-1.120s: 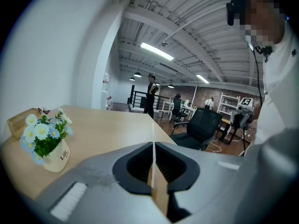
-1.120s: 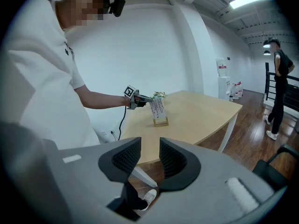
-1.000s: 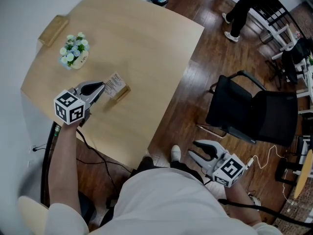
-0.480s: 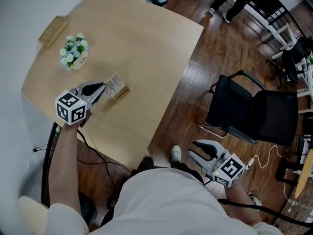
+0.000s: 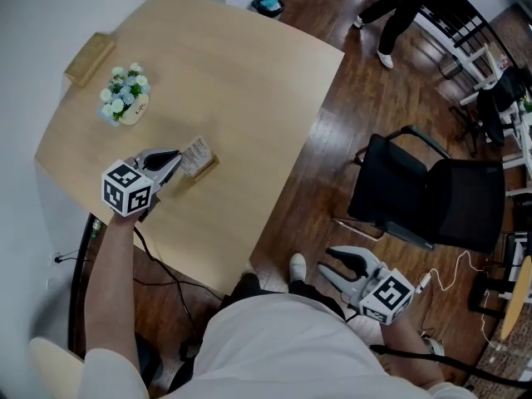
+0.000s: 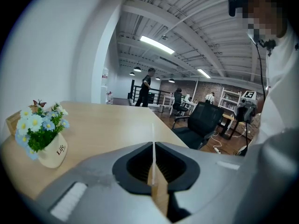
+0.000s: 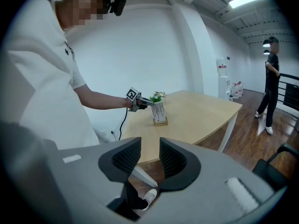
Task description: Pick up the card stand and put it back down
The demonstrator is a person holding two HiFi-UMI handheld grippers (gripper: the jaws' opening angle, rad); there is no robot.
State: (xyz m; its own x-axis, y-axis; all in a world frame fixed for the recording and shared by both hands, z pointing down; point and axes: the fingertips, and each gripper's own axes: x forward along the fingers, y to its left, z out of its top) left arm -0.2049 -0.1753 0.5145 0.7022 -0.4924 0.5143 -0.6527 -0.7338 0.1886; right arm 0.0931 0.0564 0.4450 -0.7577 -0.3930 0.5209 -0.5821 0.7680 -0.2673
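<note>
I am pinching the card stand (image 5: 198, 156) by its card in the left tongs (image 5: 176, 160), on the near side of the tabletop (image 5: 249, 81), aiming for a level, gentle set-down. The right tongs (image 5: 327, 260) are hanging spread and empty.

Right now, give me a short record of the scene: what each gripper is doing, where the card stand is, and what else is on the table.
left gripper: shut on the upright card of the card stand, over the near left part of the table
right gripper: open, empty, off the table, above the floor
card stand base: whether it touches the table cannot be told
also on table: flower pot beyond the left gripper; wooden block at the far left corner
nearby: black chair to the right of the table
</note>
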